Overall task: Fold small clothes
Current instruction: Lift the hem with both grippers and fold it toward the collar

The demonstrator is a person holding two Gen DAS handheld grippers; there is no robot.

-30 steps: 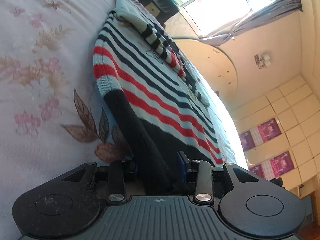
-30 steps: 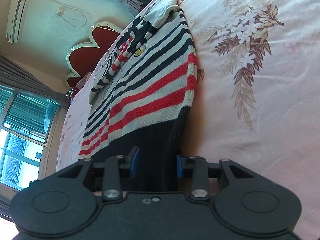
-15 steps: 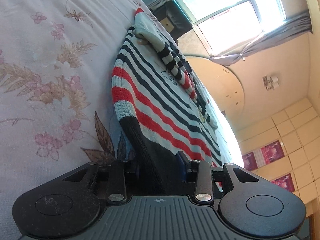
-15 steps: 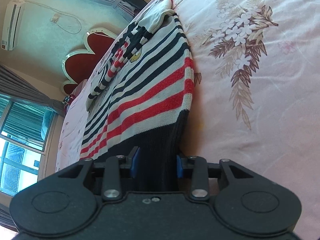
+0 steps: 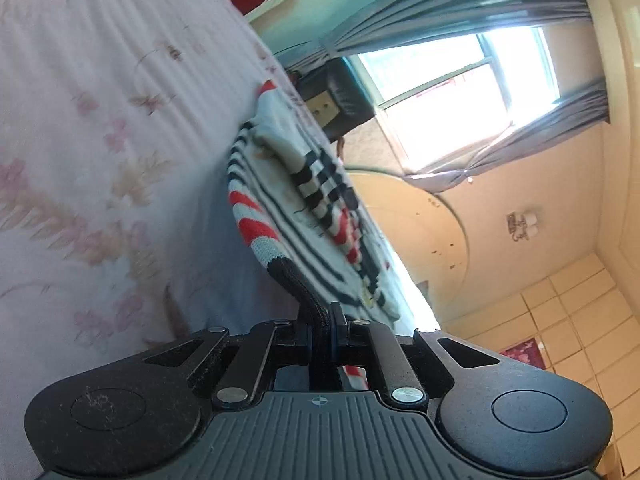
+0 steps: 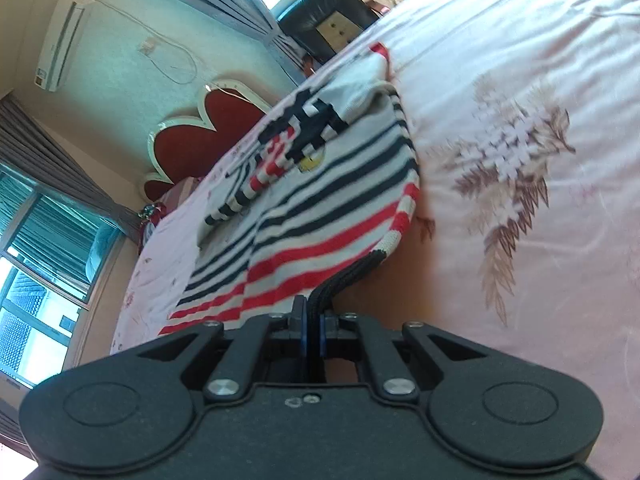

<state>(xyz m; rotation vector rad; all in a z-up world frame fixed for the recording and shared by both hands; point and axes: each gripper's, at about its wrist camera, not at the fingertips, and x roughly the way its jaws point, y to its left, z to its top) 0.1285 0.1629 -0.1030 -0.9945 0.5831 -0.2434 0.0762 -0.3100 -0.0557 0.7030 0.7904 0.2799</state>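
Left claw (image 5: 320, 326) pinches the dark ribbed hem of the striped sweater (image 5: 280, 216), its jaws pressed tight on the bunched knit. From that grip the hem rises off the bed sheet (image 5: 100, 140), a pale sheet printed with pink flowers, while the rest of the sweater lies flat on the bed farther off, a sleeve (image 5: 316, 176) folded across its chest. Beyond the bed a bright window (image 5: 460, 92) with grey curtains shows. Right claw (image 6: 311, 320) is closing on the other hem corner, the dark knit squeezed between its jaws. There too the hem lifts clear of the sheet (image 6: 520, 80), red, white and navy stripes stretching away toward the red headboard (image 6: 192, 140).
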